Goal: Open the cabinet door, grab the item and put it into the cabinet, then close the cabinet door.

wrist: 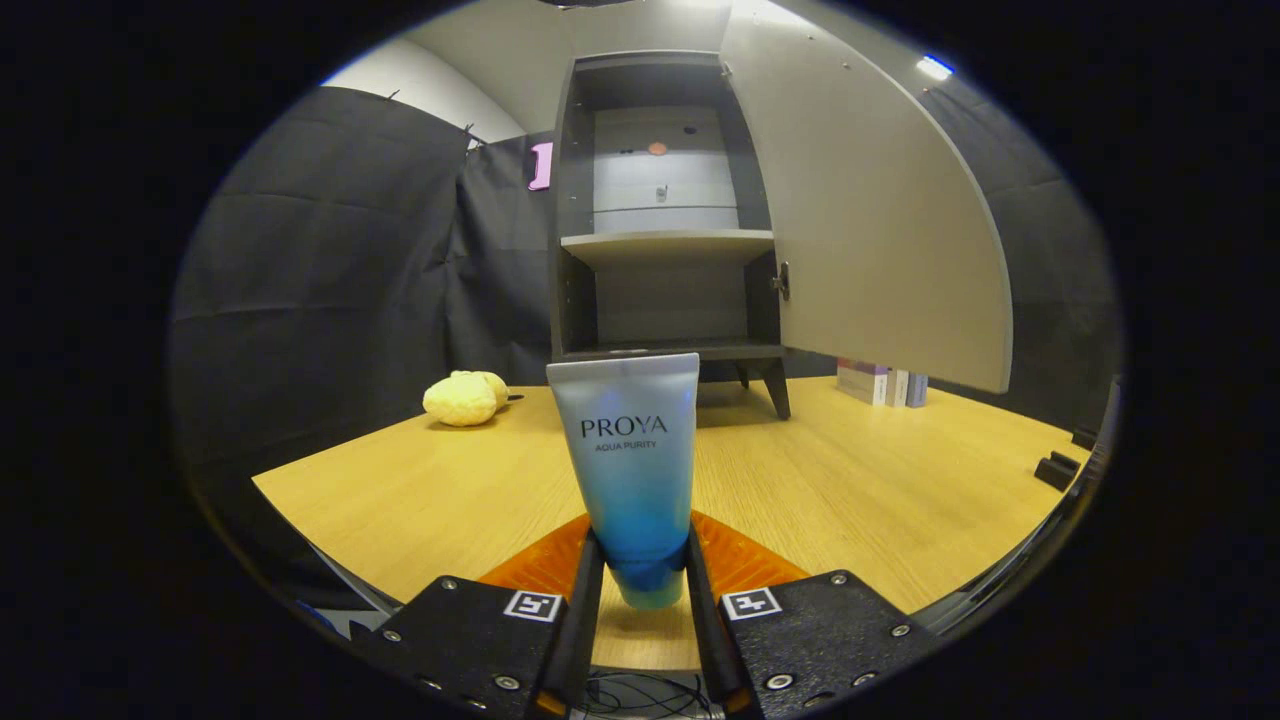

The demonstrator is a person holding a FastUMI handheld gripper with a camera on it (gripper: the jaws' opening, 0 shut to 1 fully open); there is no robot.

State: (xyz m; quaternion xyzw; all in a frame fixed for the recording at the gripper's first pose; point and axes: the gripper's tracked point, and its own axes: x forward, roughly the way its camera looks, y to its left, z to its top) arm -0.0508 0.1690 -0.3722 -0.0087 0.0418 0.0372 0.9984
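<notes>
door (870, 210) open, our claw (640, 590) pinching the tube (630, 460); left: place it in cabinet (665, 245), shut door.

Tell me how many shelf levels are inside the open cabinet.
2: the middle shelf and the bottom shelf of the cabinet, both beyond the tube held by the gripper.

Tube (633, 460): frosted grey at top, grading to deep blue at cap end, dark lettering; gripped between the tool (640, 590) fingers. Cabinet (575, 200): dark grey carcass, pale shelf; open door (860, 200) light grey. Counter (850, 480): light wood grain. Sponge (463, 398): pale yellow. Boxes (885, 384): white, purple-banded.
</notes>
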